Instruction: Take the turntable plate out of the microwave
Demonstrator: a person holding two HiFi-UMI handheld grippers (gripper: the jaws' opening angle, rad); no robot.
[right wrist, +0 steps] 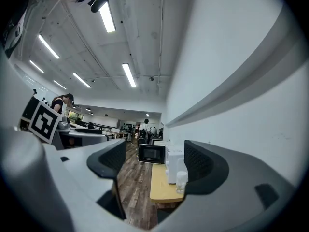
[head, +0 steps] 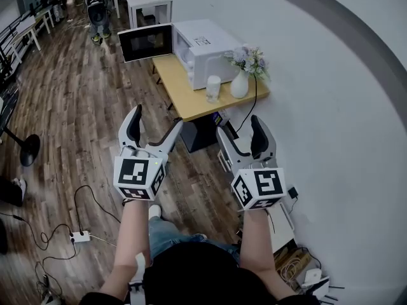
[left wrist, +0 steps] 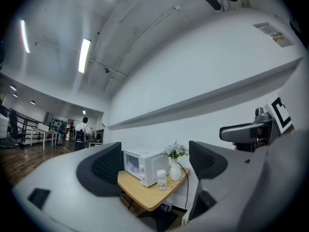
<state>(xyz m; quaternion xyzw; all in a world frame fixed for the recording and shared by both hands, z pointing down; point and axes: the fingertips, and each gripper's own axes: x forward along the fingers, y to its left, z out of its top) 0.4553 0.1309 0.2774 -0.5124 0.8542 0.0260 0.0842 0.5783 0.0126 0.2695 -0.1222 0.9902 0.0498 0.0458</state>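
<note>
While the microwave (head: 205, 51) stands well apart on the table (head: 183, 94) at upper centre, its door (head: 146, 42) swung wide for access, the left gripper (head: 156, 118) and right gripper (head: 240, 126) are held spread and empty, apparently readied; the turntable plate presumably lies inside, unseen.

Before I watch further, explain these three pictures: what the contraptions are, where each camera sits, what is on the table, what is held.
A person holds a two-jaw tool in each hand: the left gripper and right gripper. One picture comes from a camera on the person's head, looking down; the other two from cameras riding on the grippers. On the table stand a white microwave with its door open, a vase of flowers and a jar. Both grippers are open and hold nothing.
</note>
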